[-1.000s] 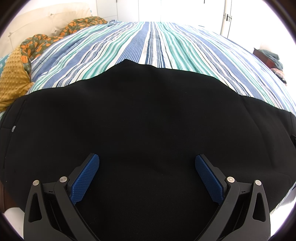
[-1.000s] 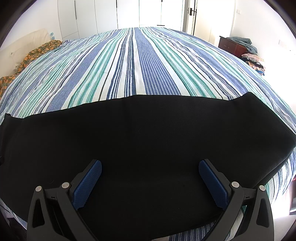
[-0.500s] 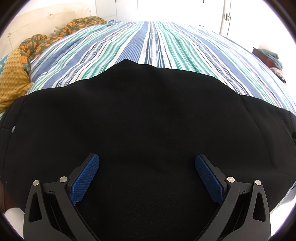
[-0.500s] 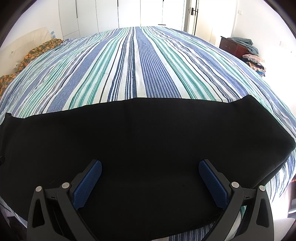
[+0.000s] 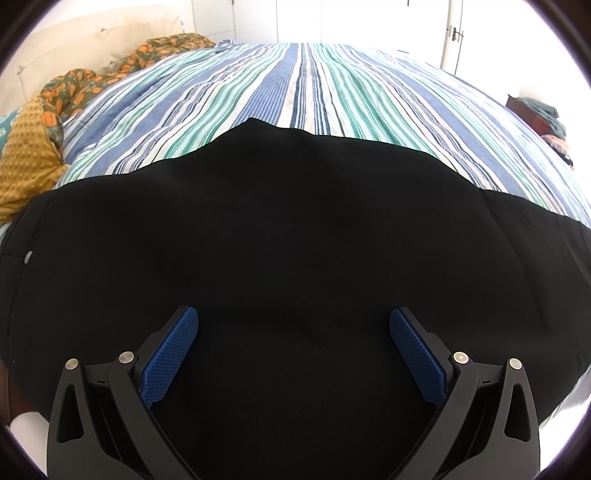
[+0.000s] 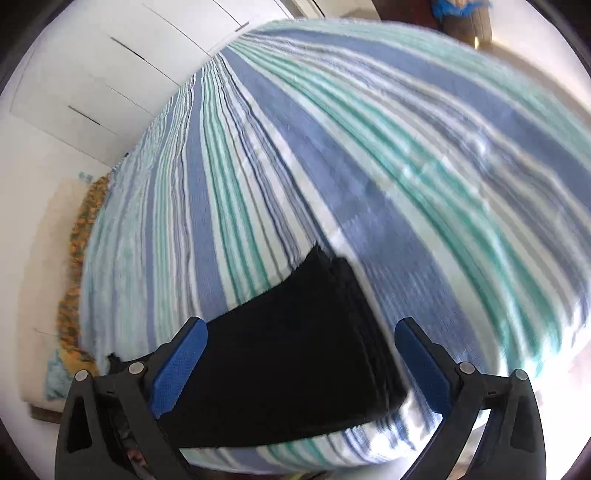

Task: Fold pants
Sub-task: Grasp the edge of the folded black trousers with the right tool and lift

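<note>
Black pants [image 5: 295, 236] lay spread flat across the near edge of the bed, on a blue, teal and white striped bedspread [image 5: 314, 85]. In the left wrist view the cloth filled the lower half of the frame, its far edge rising to a blunt peak toward the middle of the bed. A small pale button or rivet [image 5: 27, 257] sat at the cloth's left end.

Right wrist view, blurred and tilted: one squared-off end of the pants [image 6: 295, 354] showed as a dark wedge near the near edge of the bed, striped bedspread [image 6: 369, 147] beyond it and past its right side. Whether the cloth was layered there could not be told through the blur.

Left tongs [image 5: 293, 332]: jaws spread wide, blue pads [image 5: 171, 354] well apart, nothing between them; poised over the pants, contact not discernible.

Right tongs [image 6: 301, 345]: jaws likewise spread wide, blue pads [image 6: 181, 365] apart, gripping nothing; the end of the pants appeared between and beyond them.

At the left edge of the bed: a mustard knobbly blanket [image 5: 26, 173] and an orange-patterned green cloth [image 5: 92, 86], bunched against a cream headboard [image 5: 92, 33]. White cupboard doors [image 6: 92, 74] stood past the far edge. A dark wooden unit with heaped clothes [image 5: 543, 118] stood off the right side.
</note>
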Motion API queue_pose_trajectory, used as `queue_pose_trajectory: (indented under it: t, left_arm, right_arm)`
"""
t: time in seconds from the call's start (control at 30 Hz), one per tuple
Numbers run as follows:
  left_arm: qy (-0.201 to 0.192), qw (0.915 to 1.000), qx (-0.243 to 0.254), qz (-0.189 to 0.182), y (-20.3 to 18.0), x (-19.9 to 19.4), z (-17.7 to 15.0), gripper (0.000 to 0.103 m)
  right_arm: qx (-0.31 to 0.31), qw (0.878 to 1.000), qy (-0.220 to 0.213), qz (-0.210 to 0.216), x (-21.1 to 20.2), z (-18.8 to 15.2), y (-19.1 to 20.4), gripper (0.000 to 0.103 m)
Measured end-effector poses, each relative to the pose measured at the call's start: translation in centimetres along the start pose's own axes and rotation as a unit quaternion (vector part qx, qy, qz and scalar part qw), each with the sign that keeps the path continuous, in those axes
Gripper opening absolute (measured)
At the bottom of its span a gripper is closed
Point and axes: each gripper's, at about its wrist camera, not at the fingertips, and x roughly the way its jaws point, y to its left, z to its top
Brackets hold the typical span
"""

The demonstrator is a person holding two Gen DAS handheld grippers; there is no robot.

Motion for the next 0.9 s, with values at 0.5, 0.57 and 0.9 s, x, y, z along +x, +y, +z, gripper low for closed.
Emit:
queue_pose_trajectory:
  t: [0.5,0.57,0.9]
  left_arm:
    - [-0.009,1.0000,0.000,0.002,0.0,-0.1,-0.3,0.102]
    - [-0.009,1.0000,0.000,0.001,0.0,-0.1,-0.3,0.102]
    - [-0.014,0.9999,-0.001,0.003,0.0,-0.2,-0.4,0.102]
  right_arm:
    - [0.129,0.981,0.026,0.144,1.0,-3.4,-5.2,0.094]
    - [0.123,0.983,0.023,0.136,1.7,-2.9,-4.9,0.094]
    - [0.078,0.979,0.062,0.176,4.5,-0.5,-3.2,0.082]
